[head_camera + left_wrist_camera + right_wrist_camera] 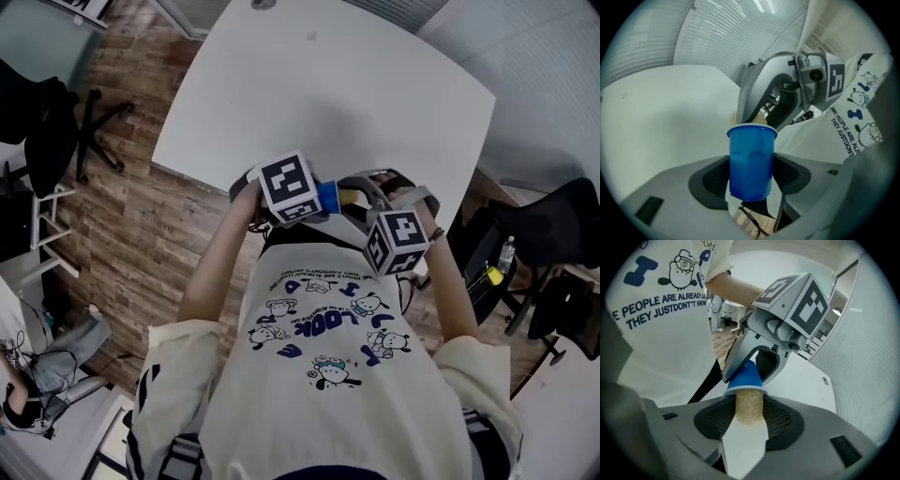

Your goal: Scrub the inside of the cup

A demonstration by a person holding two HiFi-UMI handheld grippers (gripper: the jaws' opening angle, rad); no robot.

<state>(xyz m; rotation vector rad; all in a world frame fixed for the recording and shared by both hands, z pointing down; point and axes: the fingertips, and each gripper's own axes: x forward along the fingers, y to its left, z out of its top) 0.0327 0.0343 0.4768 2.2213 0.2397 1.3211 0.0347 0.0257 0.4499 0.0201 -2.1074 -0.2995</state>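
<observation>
A blue plastic cup [751, 159] sits between the black pads of my left gripper [751, 171], which is shut on its sides. In the head view the cup [325, 197] is held close to the person's chest, just past the near edge of the white table [319, 94]. My right gripper [749, 416] is shut on a tan fibrous scrubber [749, 406], whose far end is pushed into the cup's mouth [746, 378]. The two grippers face each other, almost touching. The cup's inside is hidden.
The person's white printed shirt [328, 347] fills the space right behind both grippers. A black office chair [47, 122] stands on the wooden floor at the left, another dark chair [553, 234] at the right. A white slatted wall [722, 33] rises beyond the table.
</observation>
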